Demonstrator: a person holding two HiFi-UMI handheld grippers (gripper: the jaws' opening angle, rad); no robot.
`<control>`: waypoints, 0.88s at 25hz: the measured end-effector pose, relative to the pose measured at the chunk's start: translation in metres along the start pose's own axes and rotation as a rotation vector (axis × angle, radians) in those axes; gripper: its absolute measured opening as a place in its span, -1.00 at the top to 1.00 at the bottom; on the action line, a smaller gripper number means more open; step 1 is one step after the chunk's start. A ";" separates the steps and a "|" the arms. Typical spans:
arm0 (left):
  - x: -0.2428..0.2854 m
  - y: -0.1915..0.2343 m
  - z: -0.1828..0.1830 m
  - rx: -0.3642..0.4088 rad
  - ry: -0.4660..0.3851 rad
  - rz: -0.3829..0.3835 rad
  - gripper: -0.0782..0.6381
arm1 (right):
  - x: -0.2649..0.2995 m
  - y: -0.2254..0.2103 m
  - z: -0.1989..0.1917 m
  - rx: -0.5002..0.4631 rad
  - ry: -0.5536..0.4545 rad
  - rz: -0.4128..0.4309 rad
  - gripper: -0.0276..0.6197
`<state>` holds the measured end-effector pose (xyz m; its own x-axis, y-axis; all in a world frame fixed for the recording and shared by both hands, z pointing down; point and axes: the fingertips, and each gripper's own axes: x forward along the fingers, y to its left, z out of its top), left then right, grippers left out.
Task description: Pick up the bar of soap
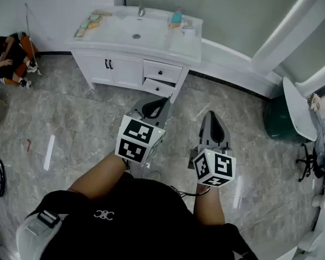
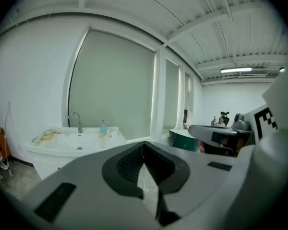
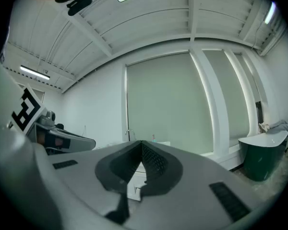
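Soap bar point(image 1: 93, 20) seems to be the small yellow-orange block lying beside a green piece on the left end of the white vanity countertop point(image 1: 179, 45), at about 11 o'clock from the grippers in the head view. It is too small to be sure which piece it is. The left gripper view shows the same little cluster point(image 2: 48, 136) left of the curved chrome tap point(image 2: 76, 121), with a blue pump bottle point(image 2: 102, 127) on the basin's other side.

The left gripper point(image 1: 166, 99) hangs over the grey marble-look floor point(image 1: 70, 118), well apart from the vanity, pointing toward 12 o'clock. Its dark ribbed jaws are pressed together at the tips with nothing between them. The right gripper point(image 1: 210, 114), at 3 o'clock of the left one and just beside it, likewise has its jaws closed on nothing. A lower white drawer point(image 1: 158, 87) of the vanity stands slightly pulled out.
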<state>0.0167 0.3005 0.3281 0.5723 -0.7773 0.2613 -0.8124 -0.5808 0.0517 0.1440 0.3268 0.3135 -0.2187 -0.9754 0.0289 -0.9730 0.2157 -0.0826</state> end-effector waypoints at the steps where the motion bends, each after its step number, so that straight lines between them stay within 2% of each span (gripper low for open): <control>1: 0.000 -0.001 0.000 -0.002 -0.001 0.003 0.76 | -0.001 0.000 0.000 -0.001 -0.001 0.004 0.90; 11: 0.006 -0.009 0.003 -0.004 -0.003 0.041 0.76 | -0.004 -0.013 -0.001 -0.009 0.012 0.020 0.89; 22: 0.014 -0.019 -0.003 -0.045 -0.006 0.079 0.76 | -0.010 -0.037 -0.002 -0.012 0.005 0.052 0.89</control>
<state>0.0394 0.3011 0.3335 0.5064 -0.8221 0.2603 -0.8594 -0.5059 0.0741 0.1820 0.3286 0.3184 -0.2689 -0.9627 0.0296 -0.9612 0.2663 -0.0722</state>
